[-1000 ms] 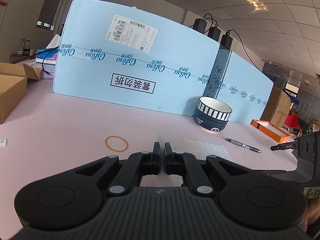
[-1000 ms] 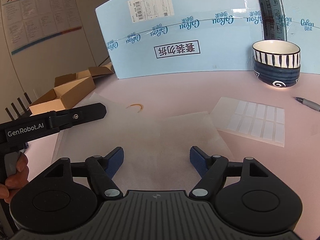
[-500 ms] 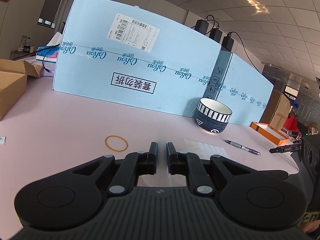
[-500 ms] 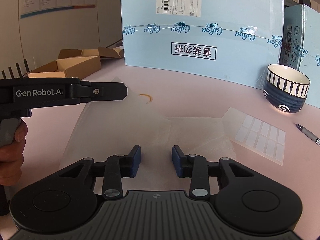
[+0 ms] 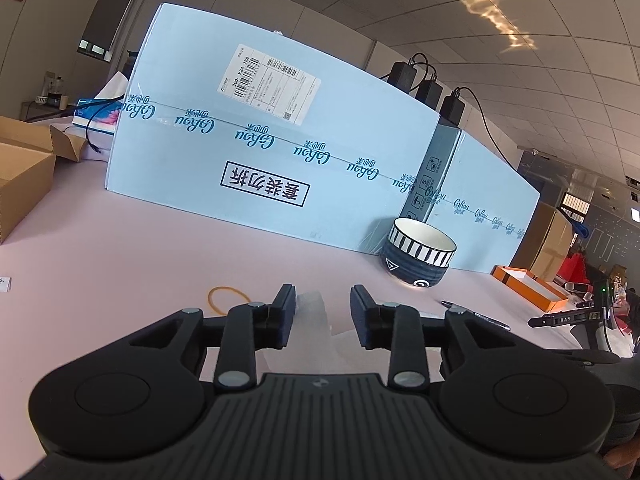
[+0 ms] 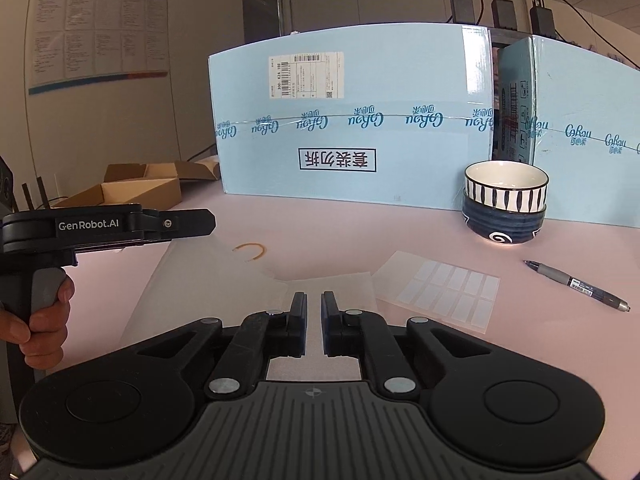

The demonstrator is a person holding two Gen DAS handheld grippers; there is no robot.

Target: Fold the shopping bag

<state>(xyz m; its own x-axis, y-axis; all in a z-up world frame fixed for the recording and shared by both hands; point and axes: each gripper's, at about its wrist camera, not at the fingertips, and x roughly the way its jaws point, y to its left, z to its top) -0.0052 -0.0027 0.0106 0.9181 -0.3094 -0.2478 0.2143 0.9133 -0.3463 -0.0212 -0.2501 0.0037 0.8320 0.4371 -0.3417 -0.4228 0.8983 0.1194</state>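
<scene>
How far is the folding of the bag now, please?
Done: one fold seems made; the bag lies partly doubled on the table. In hand: the left hand-held gripper has just been opening, bag between its jaws unpressed; the right hand-held gripper has just been closing, grip unclear. Left: further folds.

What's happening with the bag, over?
Left gripper just opening, bag loose between its jaws. Right gripper just closing, almost shut over bag edge; pinch unclear. Rubber band partly under bag, over.
</scene>
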